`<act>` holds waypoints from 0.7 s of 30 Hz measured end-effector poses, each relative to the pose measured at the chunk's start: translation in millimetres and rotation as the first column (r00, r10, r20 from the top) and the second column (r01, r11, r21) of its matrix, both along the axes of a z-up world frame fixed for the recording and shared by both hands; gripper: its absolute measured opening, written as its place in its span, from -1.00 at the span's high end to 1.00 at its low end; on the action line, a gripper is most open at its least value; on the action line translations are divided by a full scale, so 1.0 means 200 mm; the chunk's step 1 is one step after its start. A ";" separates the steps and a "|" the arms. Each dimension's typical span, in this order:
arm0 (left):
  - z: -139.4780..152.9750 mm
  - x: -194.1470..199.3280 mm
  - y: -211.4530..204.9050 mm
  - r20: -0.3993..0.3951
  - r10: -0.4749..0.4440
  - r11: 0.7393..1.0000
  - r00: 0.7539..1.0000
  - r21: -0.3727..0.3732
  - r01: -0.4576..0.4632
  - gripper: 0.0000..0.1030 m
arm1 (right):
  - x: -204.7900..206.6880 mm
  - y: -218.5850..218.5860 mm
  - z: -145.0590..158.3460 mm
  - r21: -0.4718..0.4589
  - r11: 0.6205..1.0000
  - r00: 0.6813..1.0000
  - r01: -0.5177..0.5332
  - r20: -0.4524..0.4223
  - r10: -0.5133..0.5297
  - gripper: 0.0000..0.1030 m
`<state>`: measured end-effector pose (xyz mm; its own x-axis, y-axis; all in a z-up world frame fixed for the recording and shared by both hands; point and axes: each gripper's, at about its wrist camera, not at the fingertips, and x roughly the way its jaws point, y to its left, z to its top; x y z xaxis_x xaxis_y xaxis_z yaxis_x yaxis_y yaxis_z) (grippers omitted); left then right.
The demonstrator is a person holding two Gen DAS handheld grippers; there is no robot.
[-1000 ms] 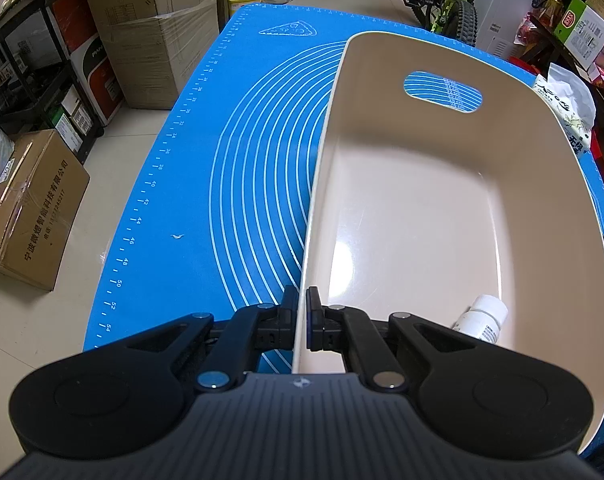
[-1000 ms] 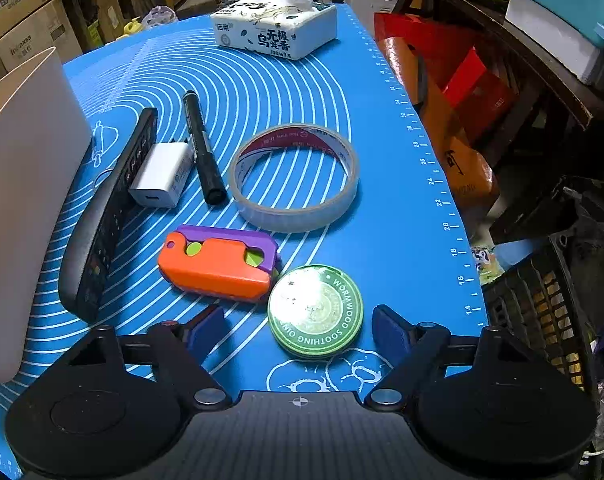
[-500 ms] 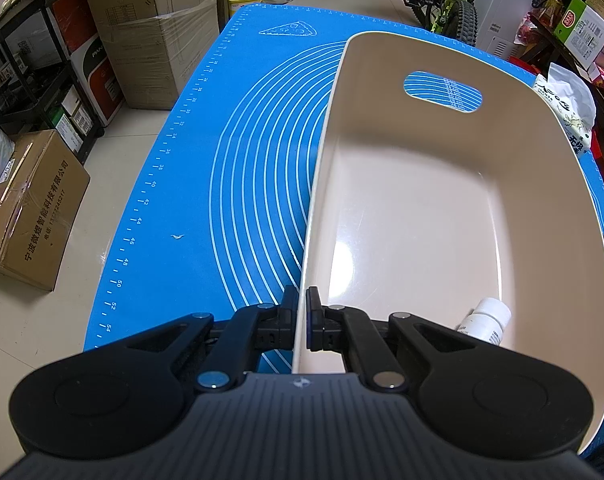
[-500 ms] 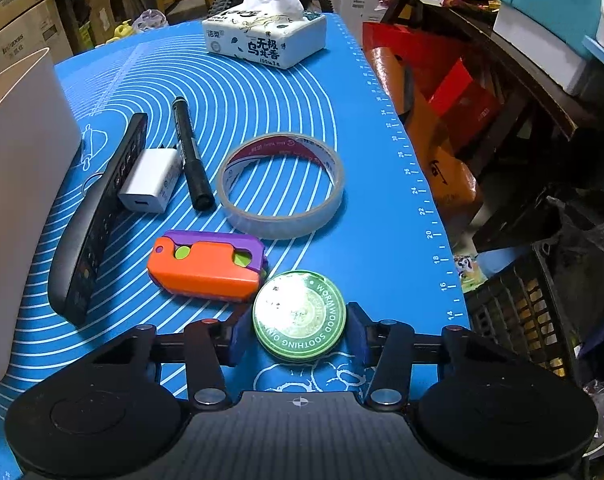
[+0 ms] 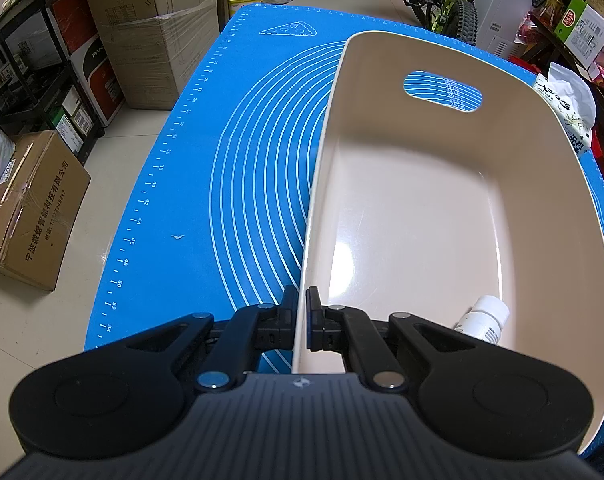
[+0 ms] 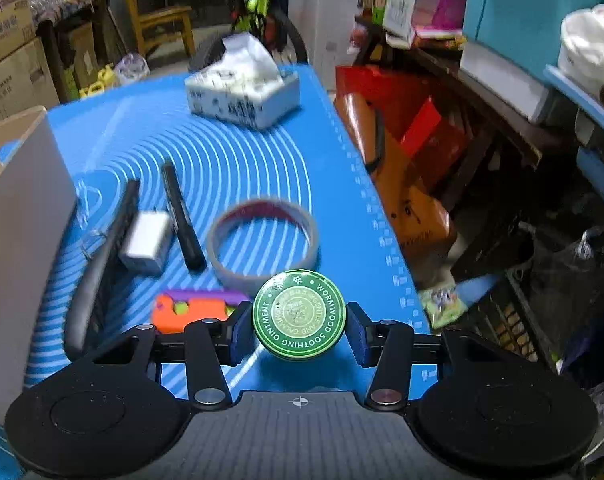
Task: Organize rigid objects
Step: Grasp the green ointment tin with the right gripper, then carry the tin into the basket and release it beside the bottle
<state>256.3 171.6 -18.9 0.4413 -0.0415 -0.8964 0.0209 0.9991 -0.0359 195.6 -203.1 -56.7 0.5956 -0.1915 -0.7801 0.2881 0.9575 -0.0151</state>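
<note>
Since the earlier frames the right gripper (image 6: 299, 330) has closed in on the green ointment tin (image 6: 299, 314) and lifted it clear of the blue mat (image 6: 241, 168); left side is unchanged. Right jaws sit part-closed, pads pressing the tin's left and right edges, lid tilted toward the camera, tin held above the near right part of the mat. Right view is motion-blurred. Left behind on the mat: orange and purple block (image 6: 189, 308) just left of the tin, tape roll (image 6: 261, 236) beyond it, black marker (image 6: 181, 216), white charger (image 6: 145, 242), black remote (image 6: 101, 264) further left, tissue box (image 6: 241, 96) at the far end. Left gripper (image 5: 301, 316) is nearly closed, clamped on the near left rim of the beige bin (image 5: 422, 208), one finger outside the wall and one inside. White bottle (image 5: 484, 318) lies in the bin's near right corner.
</note>
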 end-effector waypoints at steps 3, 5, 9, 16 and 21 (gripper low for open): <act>0.00 0.00 0.00 0.000 -0.001 1.000 1.000 0.001 0.001 0.89 | 0.01 0.03 0.08 -0.010 1.000 0.999 -0.013 0.049 0.014 -0.07; 0.00 0.00 0.00 0.000 -0.001 1.000 1.000 0.002 0.001 0.89 | 0.03 0.06 0.14 -0.012 1.000 0.996 -0.027 0.081 0.028 -0.07; 0.00 0.00 0.00 0.000 -0.001 1.000 1.000 0.002 0.001 0.89 | 0.07 0.16 0.25 -0.015 0.997 0.986 -0.074 0.146 0.075 -0.07; 0.00 0.00 0.00 0.000 -0.001 1.000 1.000 0.002 0.001 0.89 | 0.21 0.41 0.44 -0.034 0.981 0.950 -0.190 0.248 0.192 -0.07; 0.00 0.00 0.00 0.000 -0.001 1.000 1.000 0.002 0.001 0.89 | 0.32 0.63 0.50 -0.058 0.956 0.918 -0.288 0.269 0.292 -0.07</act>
